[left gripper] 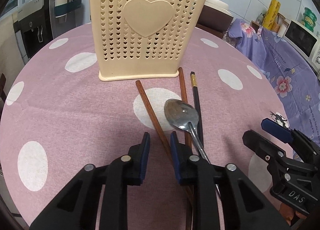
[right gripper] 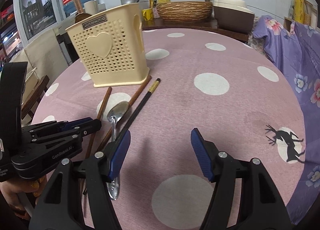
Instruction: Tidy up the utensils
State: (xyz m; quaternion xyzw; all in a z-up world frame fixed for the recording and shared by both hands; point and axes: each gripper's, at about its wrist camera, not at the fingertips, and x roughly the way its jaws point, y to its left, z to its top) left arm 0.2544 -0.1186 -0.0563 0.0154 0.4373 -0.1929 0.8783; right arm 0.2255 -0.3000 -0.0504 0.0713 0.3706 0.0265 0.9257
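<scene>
your left gripper sits low over the worktop, its jaws a little apart with one brown chopstick running between them; whether the pads touch it, you cannot tell; just right of that lies the second brown chopstick, its far end beside the foot of the cream utensil holder; a metal spoon rests bowl-up across this second stick, its handle passing under the right finger of your left gripper; a black chopstick with a gold band lies beside the spoon on the right; your right gripper hovers over bare pink cloth to the right of the pile, jaws wide apart and holding nothing, its left finger above the near part of the black chopstick and the spoon handle; the holder stands upright at the far side of the worktop, heart-pierced face toward you; a purple floral cloth hangs off to the right.
</scene>
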